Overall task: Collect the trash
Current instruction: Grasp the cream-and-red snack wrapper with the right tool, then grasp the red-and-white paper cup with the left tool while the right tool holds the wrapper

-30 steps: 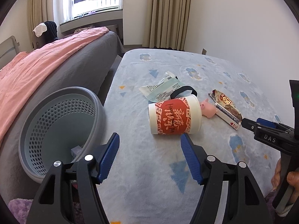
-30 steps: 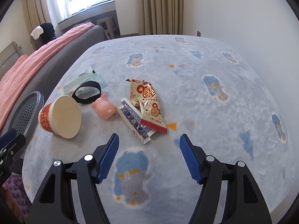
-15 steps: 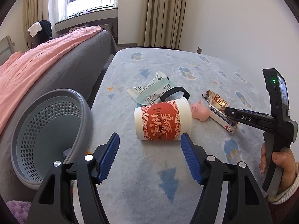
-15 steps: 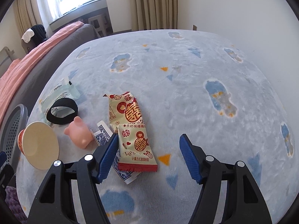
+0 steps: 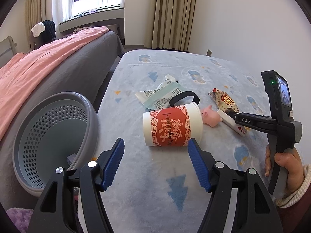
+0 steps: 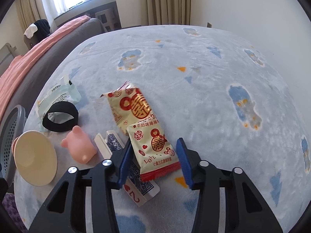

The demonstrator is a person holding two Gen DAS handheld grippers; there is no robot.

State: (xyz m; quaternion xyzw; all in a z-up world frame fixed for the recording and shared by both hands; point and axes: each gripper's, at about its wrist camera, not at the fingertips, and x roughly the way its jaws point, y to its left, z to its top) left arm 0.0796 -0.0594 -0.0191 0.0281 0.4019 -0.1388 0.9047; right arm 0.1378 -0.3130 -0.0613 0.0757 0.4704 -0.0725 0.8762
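A cream and red snack wrapper (image 6: 143,120) lies on the pale blue blanket (image 6: 204,89), partly over a blue playing-card box (image 6: 140,186). My right gripper (image 6: 154,143) points down over the wrapper's near end. Its jaws are closing with the wrapper between them, and the pads are not clearly pressing. In the left wrist view the right gripper (image 5: 231,114) reaches in beside the wrapper (image 5: 223,100). A red and white paper cup (image 5: 171,126) lies on its side. Just short of it my left gripper (image 5: 155,147) stands open and holds nothing.
A pink pig toy (image 6: 79,147), a black band (image 6: 60,119) and a white-green packet (image 6: 58,93) lie left of the wrapper. A grey perforated basket (image 5: 91,114) stands at the blanket's left edge, beside a bed with a pink cover (image 5: 38,73). A hand (image 5: 287,167) holds the right gripper.
The right gripper came forward and down over the snack wrapper, and its jaws have narrowed around it. The left gripper has stayed open in front of the cup.
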